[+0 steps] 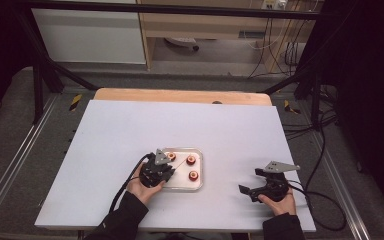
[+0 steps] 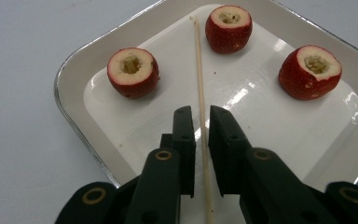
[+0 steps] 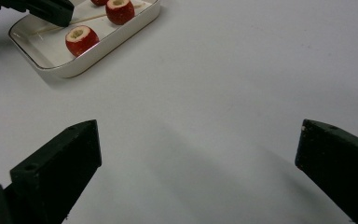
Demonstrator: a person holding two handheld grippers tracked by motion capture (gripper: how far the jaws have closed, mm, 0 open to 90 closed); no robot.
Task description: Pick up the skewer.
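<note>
A white rectangular tray [image 1: 200, 169] [image 2: 74, 112] [image 3: 116, 39] holds three red cored fruits [image 2: 133, 72] [image 2: 228, 28] [image 2: 310, 72] and a thin wooden skewer [image 2: 198, 70] lying flat down its middle. My left gripper [image 1: 168, 171] [image 2: 201, 114] is low over the tray's near left part. Its jaws straddle the skewer's near end, a narrow gap apart, and the stick still rests on the tray. To the right of the tray, my right gripper [image 1: 251, 181] [image 3: 198, 135] hovers over bare table, wide open and empty.
The white tabletop [image 1: 130, 130] has free room on all sides of the tray. A wooden edge [image 1: 180, 95] runs along the back. Cables [image 1: 325, 210] trail off the table's right side onto the floor.
</note>
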